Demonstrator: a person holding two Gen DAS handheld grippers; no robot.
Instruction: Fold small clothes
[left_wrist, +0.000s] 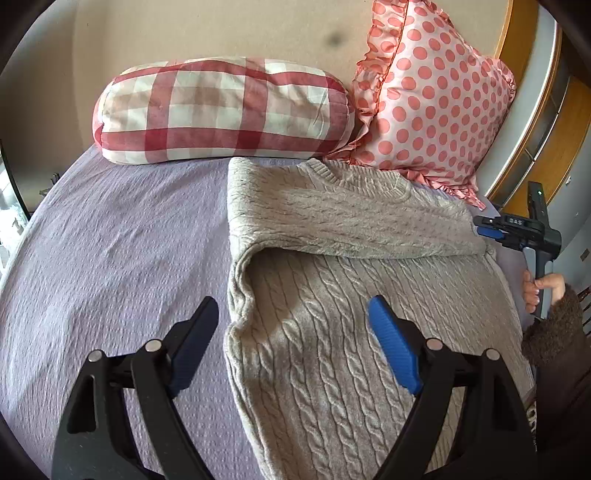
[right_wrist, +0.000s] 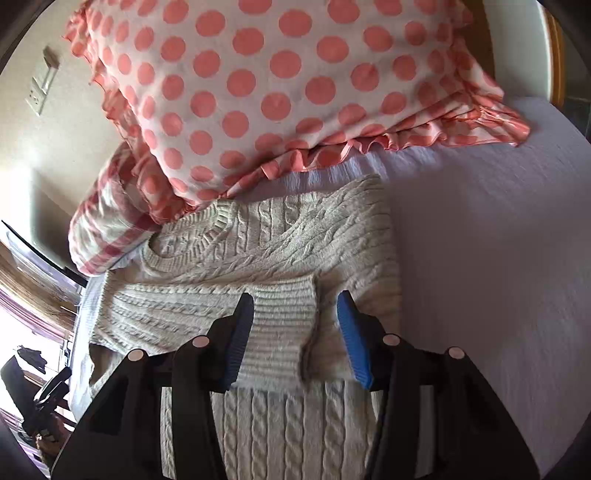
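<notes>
Your sweater (left_wrist: 332, 295) lies flat on the lavender bedspread (left_wrist: 110, 240), its collar just below the polka-dot pillow (left_wrist: 432, 99), and that sweater is the landmark for everything here. One sleeve (left_wrist: 351, 225) is folded straight across the chest, probably to square the shape before the next fold.

Your left gripper (left_wrist: 293, 314) hovers over the sweater's left edge, jaws spread wide and holding nothing. Your right gripper (right_wrist: 295, 317) sits at the sweater's right side with the ribbed cuff (right_wrist: 284, 325) between its parted fingers; they stand apart and clamp nothing.

The checked pillow (left_wrist: 221, 110) rests beyond the sweater's collar. White lettering on the right gripper's body is too small to read; the sweater shows no label.
</notes>
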